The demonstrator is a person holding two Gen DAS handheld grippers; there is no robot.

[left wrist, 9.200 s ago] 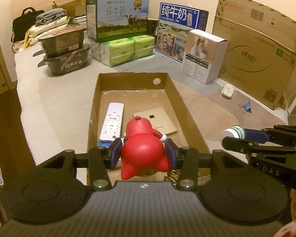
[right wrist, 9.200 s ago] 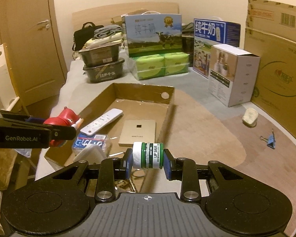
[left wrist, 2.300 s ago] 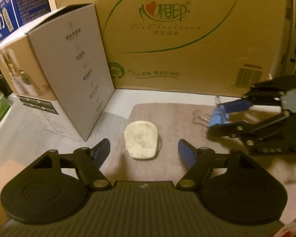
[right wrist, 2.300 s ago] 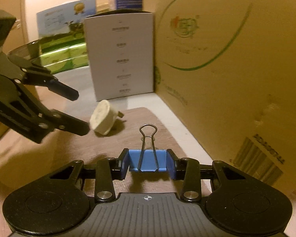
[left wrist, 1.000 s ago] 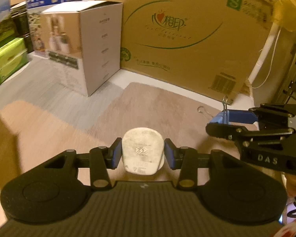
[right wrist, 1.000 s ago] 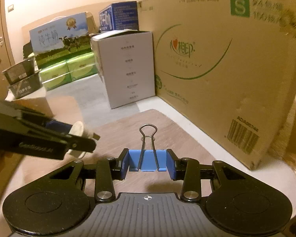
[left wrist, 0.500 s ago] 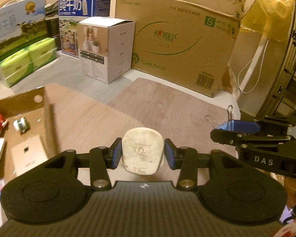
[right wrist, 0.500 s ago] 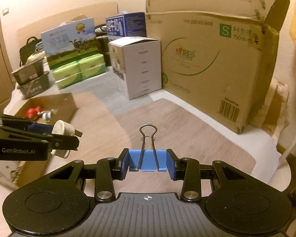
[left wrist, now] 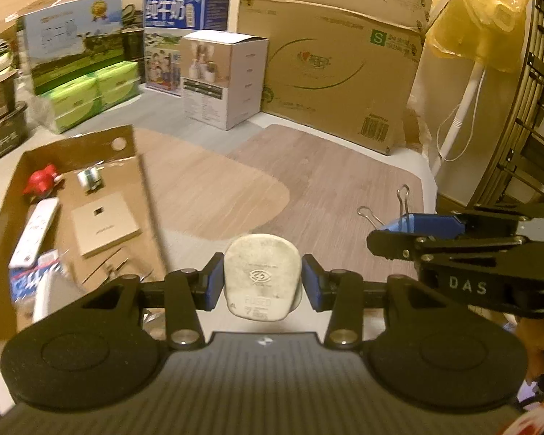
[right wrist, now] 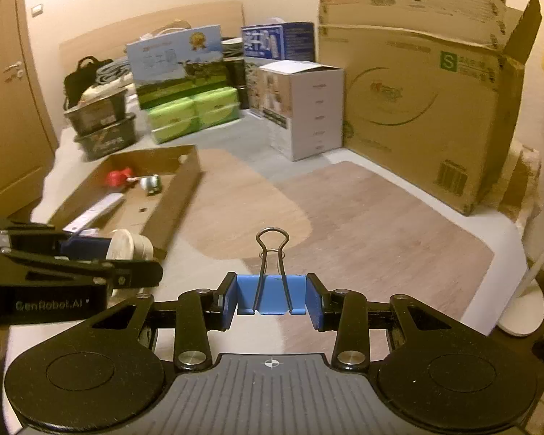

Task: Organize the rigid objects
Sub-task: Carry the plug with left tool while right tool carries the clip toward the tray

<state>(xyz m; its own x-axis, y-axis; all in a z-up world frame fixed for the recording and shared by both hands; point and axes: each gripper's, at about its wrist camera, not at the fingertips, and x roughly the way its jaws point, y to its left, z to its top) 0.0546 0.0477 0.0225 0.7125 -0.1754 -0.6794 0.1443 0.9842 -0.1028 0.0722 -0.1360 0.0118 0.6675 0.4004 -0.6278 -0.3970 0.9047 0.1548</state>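
Bed w/ boxes all round. Left gripper fingers squeeze white plug; right gripper clamps blue clip. Both up in air, near cardboard tray. Next: prob. drop them in.

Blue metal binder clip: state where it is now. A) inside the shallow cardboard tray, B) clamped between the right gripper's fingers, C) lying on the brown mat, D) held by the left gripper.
B: the blue metal binder clip sits clamped between the right gripper pads, wire handles pointing forward, while the left gripper holds the off-white plug.
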